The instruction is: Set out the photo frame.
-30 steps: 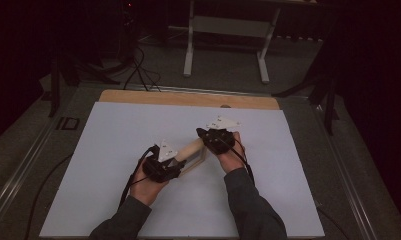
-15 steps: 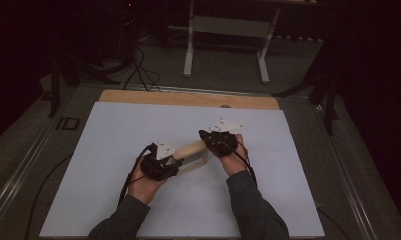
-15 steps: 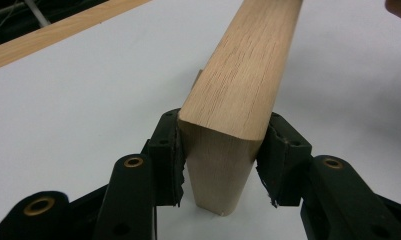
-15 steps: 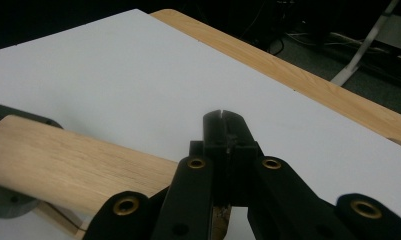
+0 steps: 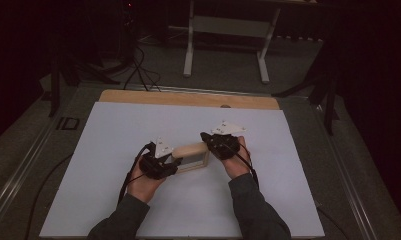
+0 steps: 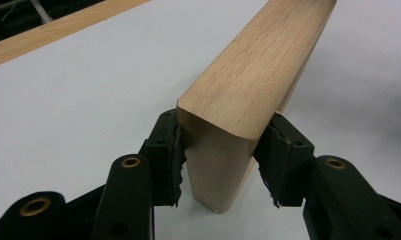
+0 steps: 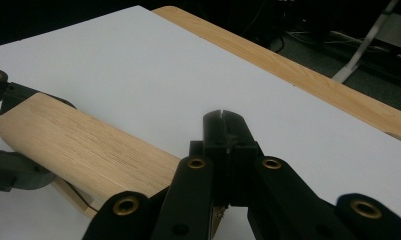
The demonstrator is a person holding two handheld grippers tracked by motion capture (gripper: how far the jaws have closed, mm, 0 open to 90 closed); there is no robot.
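- The wooden block (image 5: 192, 156) lay on the white sheet (image 5: 113, 150) covering the tabletop (image 5: 188, 98), near the middle, between your two hands, long side running from one tool to the other.
- Left tool (image 5: 169, 165) sat at the block's left end. In the left gripper view (image 6: 223, 165) its jaws straddled that rounded end; the left pad (image 6: 170, 155) lay against the wood, while the right pad (image 6: 278, 160) looked just clear of it, though I couldn't be sure of a gap. The jaws had just been opening, with the block between them, so a loosening, half-wide hold rather than a firm clamp.
- Your left hand (image 5: 147, 181) rested low on the sheet behind the tool, its cable looping off to the left.
- Right tool (image 5: 208, 141) was at the block's right end. In the right gripper view (image 7: 227, 135) its jaws were pressed fully together, nothing between them, tips past the block's near end (image 7: 88, 150) and over bare sheet.
- Whether the closed right tool touched the wood, I couldn't tell.
- The right gripper view also caught the left tool's jaws (image 7: 8, 130) at the block's far end.
- A bare wooden edge of the tabletop showed beyond the sheet.
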